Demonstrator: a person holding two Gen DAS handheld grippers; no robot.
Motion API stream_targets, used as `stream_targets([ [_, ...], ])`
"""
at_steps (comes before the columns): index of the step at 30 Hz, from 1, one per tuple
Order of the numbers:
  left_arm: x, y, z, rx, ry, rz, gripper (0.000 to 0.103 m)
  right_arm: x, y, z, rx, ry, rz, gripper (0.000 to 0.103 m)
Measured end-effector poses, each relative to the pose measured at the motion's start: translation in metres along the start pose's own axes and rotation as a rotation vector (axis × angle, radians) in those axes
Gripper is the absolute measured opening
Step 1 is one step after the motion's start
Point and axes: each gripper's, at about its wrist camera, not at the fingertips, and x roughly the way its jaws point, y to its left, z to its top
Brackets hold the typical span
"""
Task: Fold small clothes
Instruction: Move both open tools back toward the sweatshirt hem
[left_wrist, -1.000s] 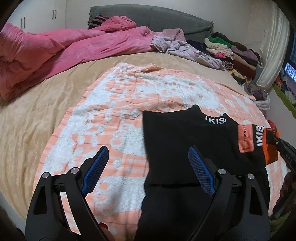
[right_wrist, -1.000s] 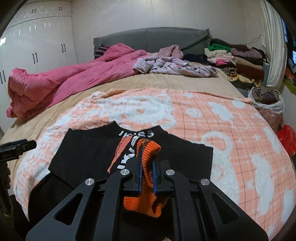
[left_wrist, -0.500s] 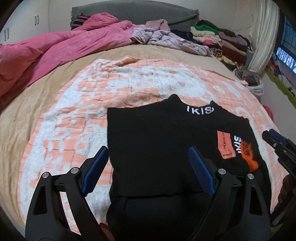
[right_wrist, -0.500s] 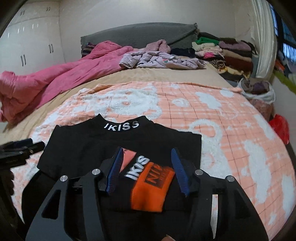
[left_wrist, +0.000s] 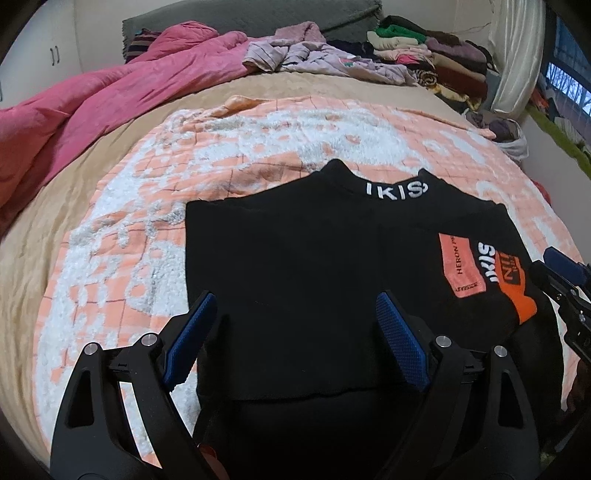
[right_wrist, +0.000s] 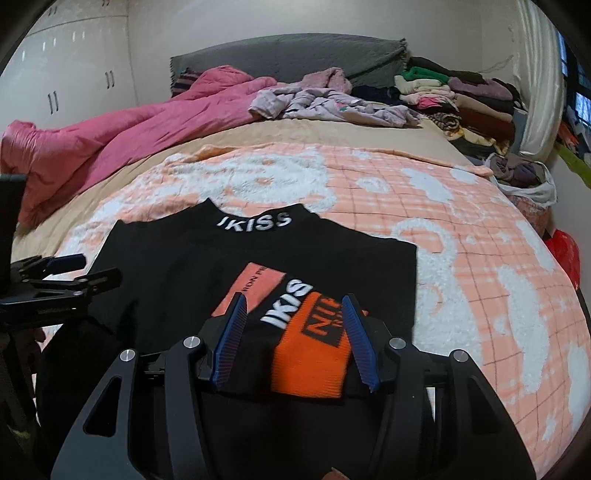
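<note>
The bed under its peach-and-white checked fleece blanket (right_wrist: 461, 229) carries everything; on it, near me, the black knit sweater with white IKISS lettering on the collar (left_wrist: 295, 266) lies flat, its orange-cuffed sleeve (right_wrist: 314, 354) now folded across the chest; a second ago my right gripper (right_wrist: 295, 343) pinched that cuff, now it stands spread just above it; my left gripper (left_wrist: 295, 332) hangs spread over the hem; I judge the bottom fold comes next.

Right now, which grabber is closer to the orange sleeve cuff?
Right. The right gripper hangs open right over the orange cuff. The left gripper is open too, off to the cuff's left over the black sweater body.
</note>
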Motion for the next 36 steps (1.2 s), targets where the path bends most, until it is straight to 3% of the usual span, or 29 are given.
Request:
stream_targets([
  [9,0.012,0.0,-0.008,0.014,0.036,0.002,0.081,0.016,0.023,-0.005,-0.062,0.051,0.042,0.053],
  [15,0.018,0.003,-0.013,0.007,0.048,-0.011,0.081,0.047,0.018,-0.025,-0.042,0.197,0.011,0.052],
  [31,0.014,0.002,-0.02,0.01,0.045,-0.01,0.081,0.028,0.008,-0.034,0.041,0.139,0.036,0.055],
  [36,0.012,0.002,-0.02,0.01,0.044,-0.012,0.081,0.017,0.008,-0.032,0.052,0.127,0.046,0.064],
])
